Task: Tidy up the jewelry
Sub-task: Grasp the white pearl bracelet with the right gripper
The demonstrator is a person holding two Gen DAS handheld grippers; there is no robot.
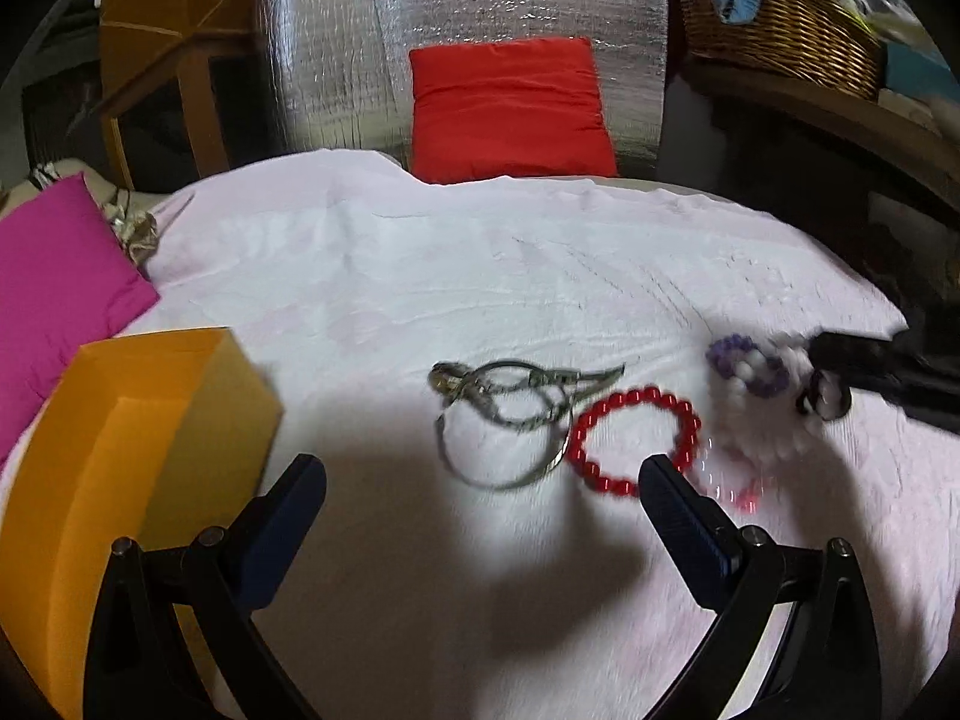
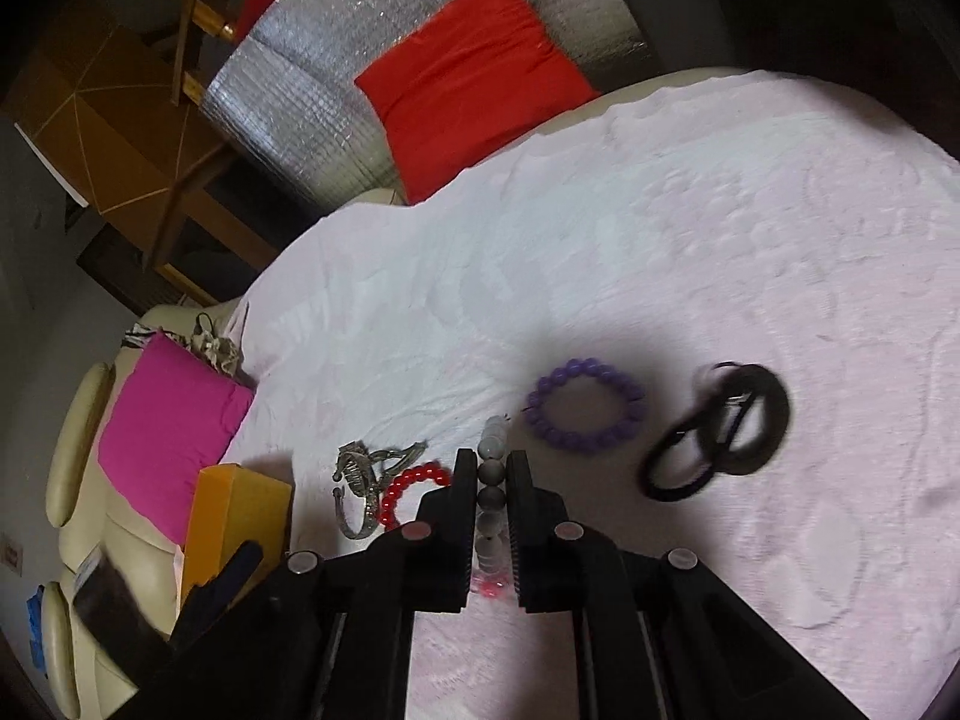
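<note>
While the right gripper is pinching a strand of grey-white beads between its two fingers, we are seeing the strand running lengthwise up the narrow gap, its far end sticking out past the fingertips and a few pink beads showing at the near end. We are looking down on a pale pink textured cloth spread over the surface. Just beyond the fingertips, to the right, a purple bead bracelet is lying flat, and farther right a tangle of black bands is resting on the cloth, apart from the purple one. To the left of the fingers a red bead bracelet is touching a silver metal bangle, and left of those an orange box is standing at the cloth's edge, beside a magenta cushion.

In the left wrist view we are holding the left gripper spread wide, with nothing between its fingers. It is hovering over the cloth, with the silver bangle and the red bracelet lying just ahead of the fingertips and touching one another. The orange box is standing close on the left. At the right the right gripper is appearing blurred over the purple bracelet and the white beads. A red cushion is leaning against a silver foil panel behind the cloth.
</note>
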